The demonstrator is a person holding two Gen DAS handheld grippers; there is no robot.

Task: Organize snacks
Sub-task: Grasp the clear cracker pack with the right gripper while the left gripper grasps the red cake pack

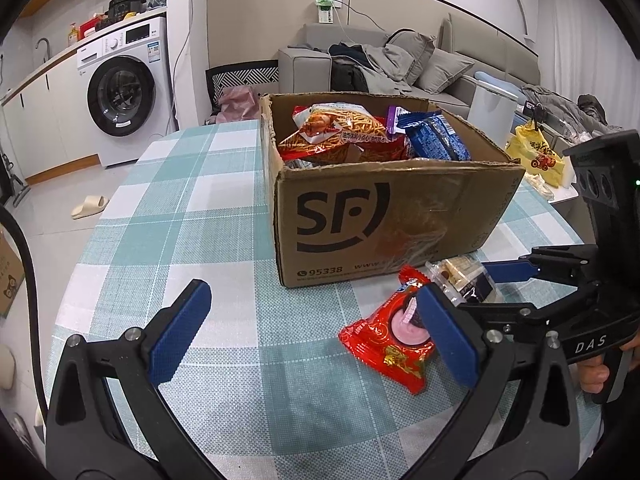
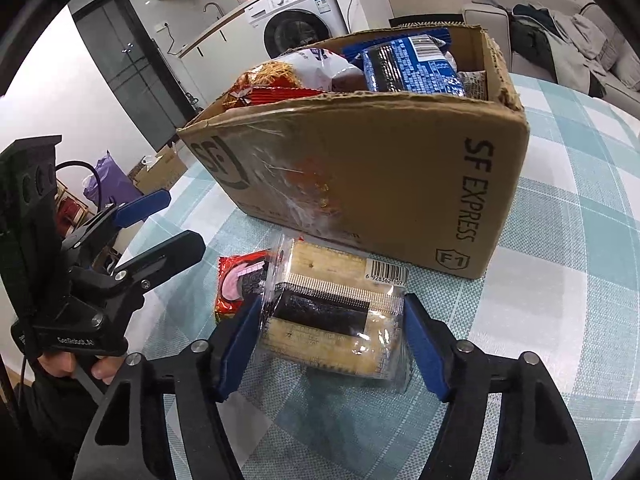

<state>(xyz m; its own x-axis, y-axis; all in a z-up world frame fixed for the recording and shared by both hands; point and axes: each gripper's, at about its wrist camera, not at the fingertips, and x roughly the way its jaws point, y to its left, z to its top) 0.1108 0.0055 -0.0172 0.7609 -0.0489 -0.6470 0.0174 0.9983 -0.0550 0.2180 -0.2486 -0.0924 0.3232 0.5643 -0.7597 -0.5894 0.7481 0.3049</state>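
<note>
Sitting mid-table (image 1: 224, 200): cardboard box (image 1: 384, 216), snack bags (image 1: 340, 136) piled inside. Just off its near wall at 5 o'clock, two packets touching: cookie pack (image 1: 388, 336) nearer, wrapped cake (image 2: 332, 316) at its 2 o'clock.

Both views are evenly lit by soft indoor light, with no harsh highlights on the checked counter (image 1: 224, 216). Shadows are faint and diffuse, lying close under the cardboard box (image 1: 384, 216) and the clear snack packet (image 2: 332, 316), whose wrapper shows small glints. Fisheye distortion bends straight edges strongly toward the borders, and dark vignetting fills the corners. Focus stays sharp throughout.
</note>
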